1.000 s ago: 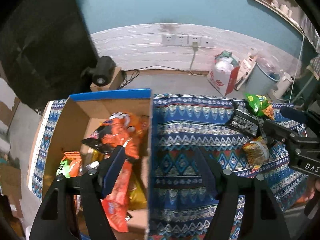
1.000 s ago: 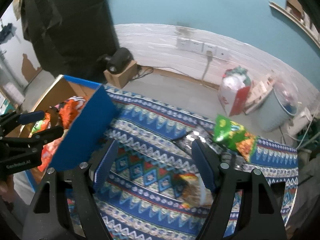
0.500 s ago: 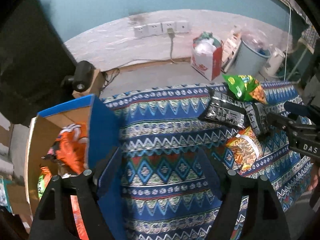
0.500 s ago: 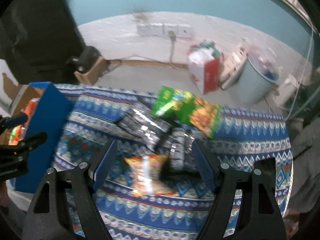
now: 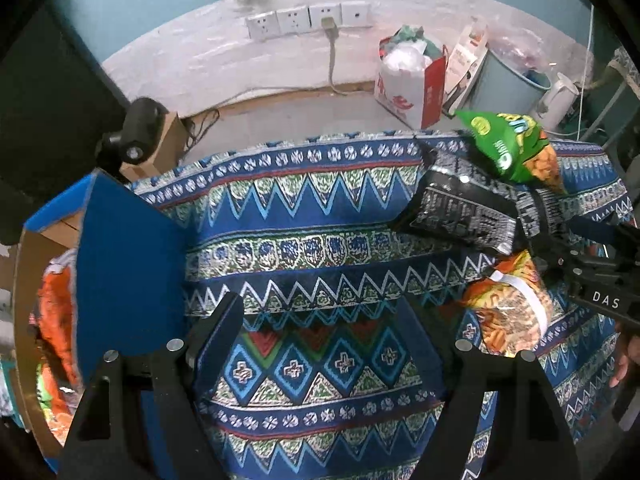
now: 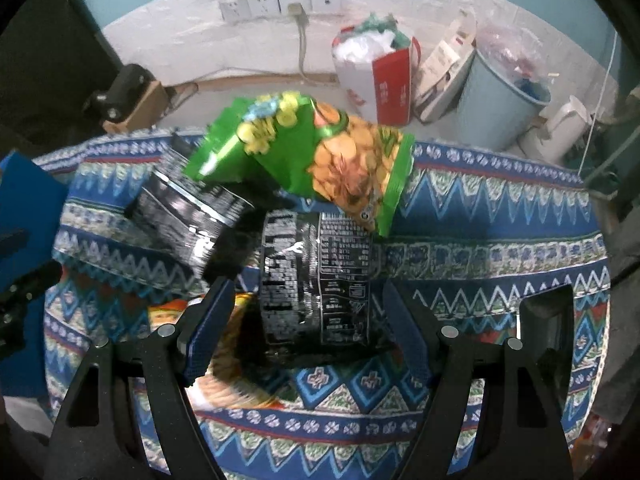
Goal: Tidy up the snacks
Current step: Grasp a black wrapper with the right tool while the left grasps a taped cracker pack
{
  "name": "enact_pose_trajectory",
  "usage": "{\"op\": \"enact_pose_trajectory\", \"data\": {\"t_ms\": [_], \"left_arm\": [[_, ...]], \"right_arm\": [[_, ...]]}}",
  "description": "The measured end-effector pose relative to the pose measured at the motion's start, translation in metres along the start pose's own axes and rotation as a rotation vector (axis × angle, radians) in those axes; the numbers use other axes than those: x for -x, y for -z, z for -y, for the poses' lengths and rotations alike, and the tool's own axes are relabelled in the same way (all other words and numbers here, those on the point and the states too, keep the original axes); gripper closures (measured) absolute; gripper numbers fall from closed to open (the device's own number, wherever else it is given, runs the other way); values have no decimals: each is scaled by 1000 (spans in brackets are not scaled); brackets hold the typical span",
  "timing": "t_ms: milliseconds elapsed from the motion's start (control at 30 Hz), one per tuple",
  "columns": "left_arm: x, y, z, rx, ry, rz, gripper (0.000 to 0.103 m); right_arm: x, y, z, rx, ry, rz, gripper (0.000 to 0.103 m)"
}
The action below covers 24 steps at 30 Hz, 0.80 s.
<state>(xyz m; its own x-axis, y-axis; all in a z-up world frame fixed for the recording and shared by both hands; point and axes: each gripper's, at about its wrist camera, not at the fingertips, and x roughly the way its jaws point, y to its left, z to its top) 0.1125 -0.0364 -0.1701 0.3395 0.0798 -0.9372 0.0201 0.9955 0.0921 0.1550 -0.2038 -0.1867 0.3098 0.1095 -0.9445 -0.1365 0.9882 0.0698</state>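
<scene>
At the far left of the left wrist view, a cardboard box [image 5: 28, 280] with a blue outer wall [image 5: 128, 272] stands on the table [image 5: 320, 216], which is covered by a patterned blue cloth. Inside the box lie orange snack packets [image 5: 54, 320], with a bit of green packaging lower down; how full it is cannot be told. The blue wall rises just beside the left gripper [image 5: 324, 320], whose jaws are spread and empty over bare cloth. Between the box and the loose snacks the cloth is free.

Further right the snacks sit in a cluster. A black packet [image 6: 188, 216] lies tilted at the left, a second black packet [image 6: 320, 276] lies beside it, and a green chip bag [image 6: 316, 152] rests on top of both, near the table's far edge. An orange-yellow snack bag [image 6: 224, 364] lies partly under the second black packet, close to the near edge. The right gripper [image 6: 308, 320] is released, its jaws wide on either side of the second black packet, the pads not pressing it. To the right of the cluster the cloth is bare up to the table's right edge.

Beyond the far edge, on the floor, stand a red-and-white paper bag [image 6: 376, 76] stuffed with plastic and a pale blue bin [image 6: 500, 100].
</scene>
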Motion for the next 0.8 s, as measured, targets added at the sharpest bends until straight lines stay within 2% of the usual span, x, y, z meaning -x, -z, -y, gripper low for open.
{"op": "enact_pose_trajectory", "data": {"t_ms": [200,400,500,800], "left_arm": [[-18,-1,-1,36,28,-49,23],[-20,3,4,21,32,-67,23],[-19,9,8,17,46,-79,23],[-2,25,22,8,88,-87,23]], "right_arm": [[-23,-2,5,-4,15,-38,28],[-42,3,1,31,43,-93,30],[-39,10,-5,57,64,-91,40],[-25,48,-16,43,49,-121,43]]}}
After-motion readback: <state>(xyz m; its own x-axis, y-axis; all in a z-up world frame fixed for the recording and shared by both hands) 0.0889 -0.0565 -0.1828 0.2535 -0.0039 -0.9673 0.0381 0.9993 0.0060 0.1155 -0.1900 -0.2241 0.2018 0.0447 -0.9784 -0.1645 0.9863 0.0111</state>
